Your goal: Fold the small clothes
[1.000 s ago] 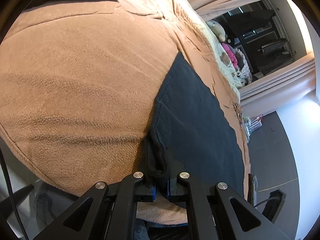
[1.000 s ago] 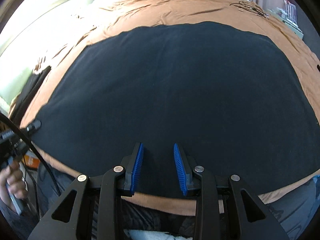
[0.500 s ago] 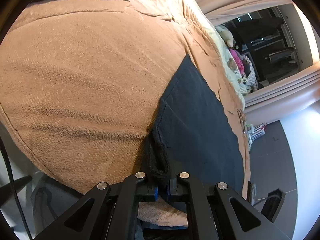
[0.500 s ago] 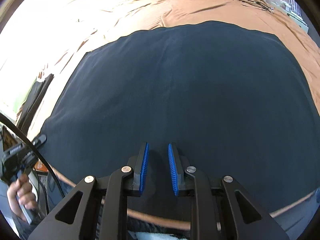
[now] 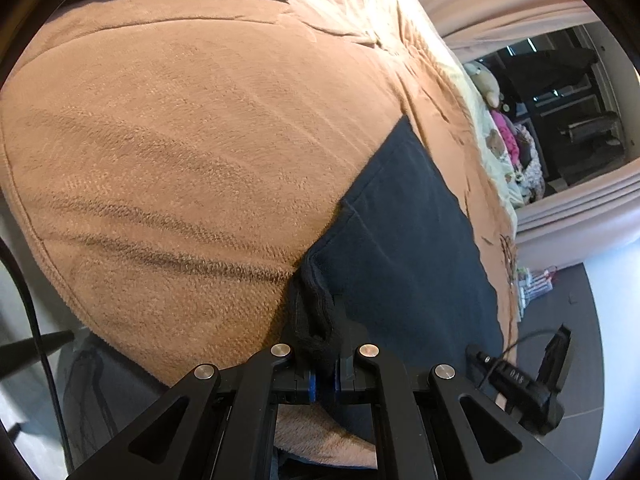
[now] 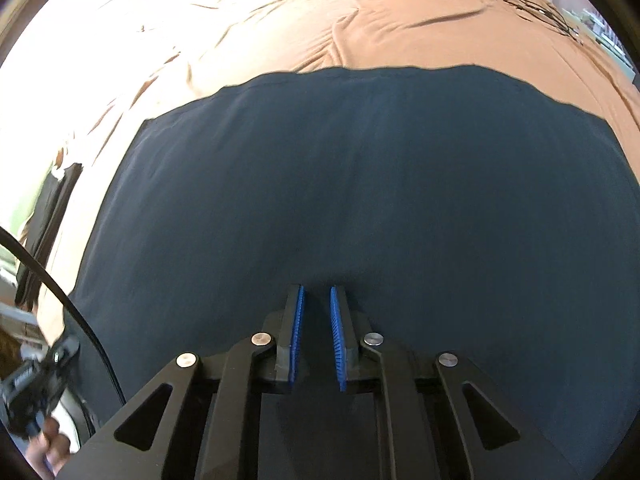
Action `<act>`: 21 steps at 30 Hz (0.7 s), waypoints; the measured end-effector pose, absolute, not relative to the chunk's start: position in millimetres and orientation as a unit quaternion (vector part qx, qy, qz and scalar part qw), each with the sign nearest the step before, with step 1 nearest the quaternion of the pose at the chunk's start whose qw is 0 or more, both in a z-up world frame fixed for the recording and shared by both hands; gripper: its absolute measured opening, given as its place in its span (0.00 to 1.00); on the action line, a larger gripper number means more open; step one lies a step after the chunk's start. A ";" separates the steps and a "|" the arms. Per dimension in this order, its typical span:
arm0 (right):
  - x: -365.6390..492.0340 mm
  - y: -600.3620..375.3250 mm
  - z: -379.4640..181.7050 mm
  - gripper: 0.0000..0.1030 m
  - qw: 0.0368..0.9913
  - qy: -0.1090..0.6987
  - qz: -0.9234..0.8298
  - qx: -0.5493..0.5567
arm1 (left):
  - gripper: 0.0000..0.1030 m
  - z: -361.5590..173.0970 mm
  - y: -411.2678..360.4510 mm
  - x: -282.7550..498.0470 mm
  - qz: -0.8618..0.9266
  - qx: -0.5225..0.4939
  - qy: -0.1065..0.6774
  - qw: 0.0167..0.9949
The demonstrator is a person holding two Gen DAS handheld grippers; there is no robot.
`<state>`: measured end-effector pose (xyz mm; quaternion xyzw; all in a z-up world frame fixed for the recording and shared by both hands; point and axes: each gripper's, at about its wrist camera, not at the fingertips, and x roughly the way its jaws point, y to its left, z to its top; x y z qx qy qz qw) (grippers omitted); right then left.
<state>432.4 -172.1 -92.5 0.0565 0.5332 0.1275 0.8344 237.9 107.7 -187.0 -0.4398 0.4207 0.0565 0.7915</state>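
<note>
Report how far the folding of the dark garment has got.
Done: the dark garment lies spread flat on the brown blanket, with no fold visible. In hand: the left gripper is shut on a bunched corner of it, and the right gripper is closing over the cloth, a gap showing between its fingers and nothing pinched yet. Left: grip with the right, then make every fold.

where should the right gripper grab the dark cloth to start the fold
Probably the near hem of the dark cloth, from above, matching the left gripper, which pinches a bunched near corner. The cloth lies flat on the brown blanket; only edges offer a lip.
</note>
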 end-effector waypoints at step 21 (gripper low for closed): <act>519.3 -167.0 -100.6 0.00 0.843 0.525 0.099 0.058 | 0.04 -189.8 98.9 235.5 0.100 -0.446 0.413 0.788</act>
